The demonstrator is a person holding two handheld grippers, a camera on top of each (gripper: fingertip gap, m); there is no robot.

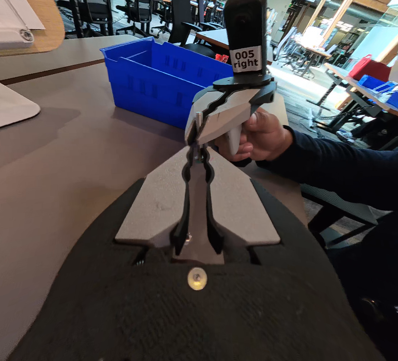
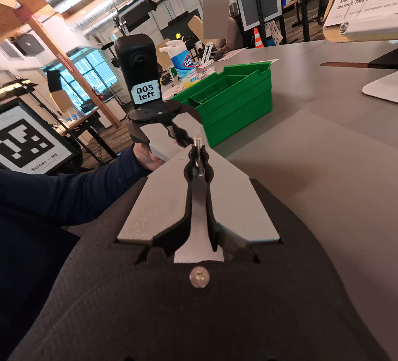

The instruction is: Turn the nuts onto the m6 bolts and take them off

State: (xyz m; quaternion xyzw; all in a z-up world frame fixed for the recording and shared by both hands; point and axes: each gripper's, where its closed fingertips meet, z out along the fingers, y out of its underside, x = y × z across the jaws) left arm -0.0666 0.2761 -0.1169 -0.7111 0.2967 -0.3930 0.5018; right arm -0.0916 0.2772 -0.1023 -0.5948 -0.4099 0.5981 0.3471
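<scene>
Right gripper (image 2: 198,157) at frame centre, jaws pinching a silver threaded steel bolt (image 2: 198,152), upright, tip protruding above the fingers. Left gripper (image 1: 197,154) nose-to-nose beneath it, jaws nearly pressed together; contents indistinct. Blue plastic bin (image 1: 159,83) centre-left; green plastic bin (image 2: 232,101) upper centre-right, both on grey tabletop (image 2: 323,135).

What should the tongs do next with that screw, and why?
Probably twist the left tongs a little. The right tongs pinch the bolt upright, and the left ones are shut at its lower end, seemingly on a nut, though that is too hidden to be sure.
</scene>
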